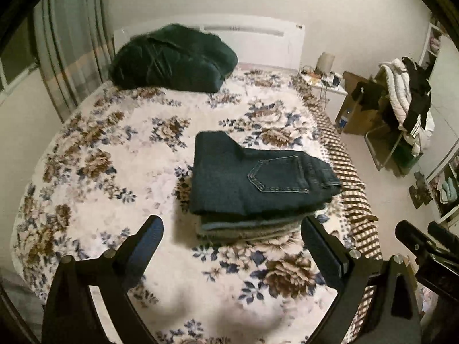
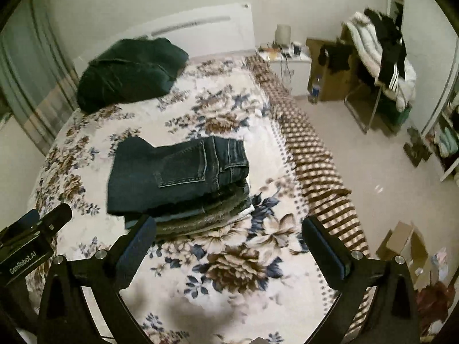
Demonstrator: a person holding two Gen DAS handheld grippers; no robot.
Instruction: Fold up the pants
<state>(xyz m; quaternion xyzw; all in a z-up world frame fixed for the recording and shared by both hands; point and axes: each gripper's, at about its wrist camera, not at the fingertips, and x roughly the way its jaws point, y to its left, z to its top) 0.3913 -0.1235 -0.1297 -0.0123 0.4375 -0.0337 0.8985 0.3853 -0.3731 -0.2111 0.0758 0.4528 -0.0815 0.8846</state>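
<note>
folded jeans point(image 1: 252, 183) top a stack of clothes on the floral bed point(image 1: 114, 172), both grippers, left point(image 1: 232, 246) and right point(image 2: 229, 243), hovering above it, jaws spread wide and empty.

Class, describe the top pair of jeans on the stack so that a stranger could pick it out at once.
Start at the bed with the floral cover. Near its middle stands a stack of folded clothes. The jeans are the top layer: dark blue denim with a stitched back pocket facing up, unlike the paler, greyer layers beneath and the rumpled dark heap by the headboard.
</note>
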